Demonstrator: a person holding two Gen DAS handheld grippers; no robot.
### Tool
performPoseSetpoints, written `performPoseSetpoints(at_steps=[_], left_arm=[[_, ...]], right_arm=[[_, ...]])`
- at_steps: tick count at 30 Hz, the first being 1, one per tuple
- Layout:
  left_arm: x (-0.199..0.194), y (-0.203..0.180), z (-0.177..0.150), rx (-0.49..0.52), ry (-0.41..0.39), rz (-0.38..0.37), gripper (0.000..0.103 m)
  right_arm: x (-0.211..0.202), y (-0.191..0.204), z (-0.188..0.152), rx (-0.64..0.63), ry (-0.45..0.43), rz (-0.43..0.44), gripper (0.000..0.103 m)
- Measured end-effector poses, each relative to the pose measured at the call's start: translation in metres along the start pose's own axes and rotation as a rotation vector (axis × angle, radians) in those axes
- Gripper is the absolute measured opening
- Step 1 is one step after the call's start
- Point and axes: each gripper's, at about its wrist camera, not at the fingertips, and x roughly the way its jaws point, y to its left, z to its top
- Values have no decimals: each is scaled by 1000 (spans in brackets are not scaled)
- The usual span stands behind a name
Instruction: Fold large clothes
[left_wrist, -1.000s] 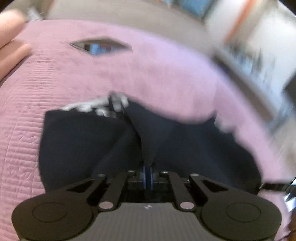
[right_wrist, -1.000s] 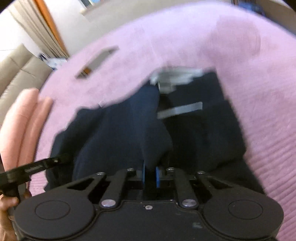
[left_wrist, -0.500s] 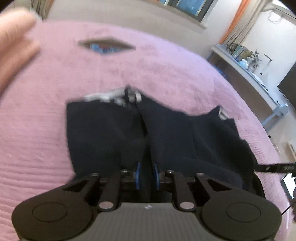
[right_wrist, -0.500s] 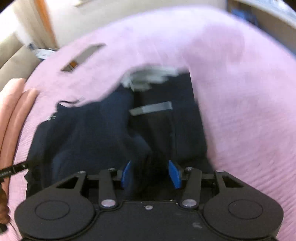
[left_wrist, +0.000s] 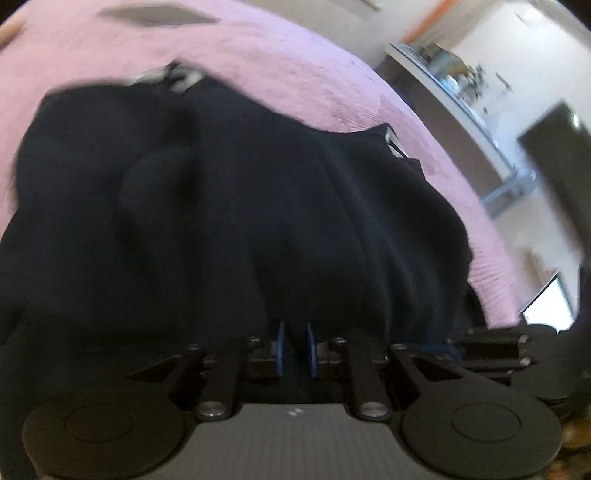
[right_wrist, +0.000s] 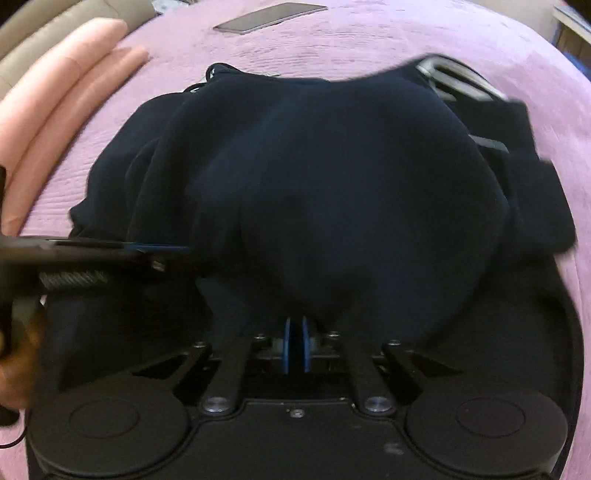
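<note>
A dark navy garment (left_wrist: 229, 206) lies bunched on a pink bedspread (left_wrist: 295, 77) and fills most of both views; it also shows in the right wrist view (right_wrist: 325, 184). Grey-white trim shows at its far edge (left_wrist: 173, 75) and at the upper right in the right wrist view (right_wrist: 458, 77). My left gripper (left_wrist: 294, 349) is shut on a fold of the near edge of the garment. My right gripper (right_wrist: 294, 345) is shut on the near edge too. The left gripper's fingers (right_wrist: 110, 247) reach in from the left of the right wrist view.
A flat phone (right_wrist: 269, 16) lies on the bedspread (right_wrist: 369, 40) beyond the garment. Pink rolled cushions (right_wrist: 62, 96) and a beige sofa lie at the left. A shelf with small items (left_wrist: 454, 81) and a dark screen stand at the right of the left wrist view.
Both grippers have come much closer to the garment and sit low over it. The right gripper, open half a second ago, has shut on the fabric. The left has stayed shut on it.
</note>
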Motion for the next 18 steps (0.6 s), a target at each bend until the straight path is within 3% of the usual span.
performPoseSetpoints(at_steps=[3,5,8,12,18], left_arm=[[-26,4,-14,-3,-17,20,10],[-42,1,-20,-13,-34,6,12],[-43,-9,-25,0,-56,21,13],[-38,-19,-50,-20,-36,75,13],[-54,-29,-94,-86,-9,133,13]], right_arm=[[-27,1,-8,23,-4,-2,6],[-41,12,-7,6,-61,9,18],[-40,32,0,-38,-126,17,19],[4,33,-13,-57,-47,-35,19],[-42,0,-50,-34,-75,34,21]])
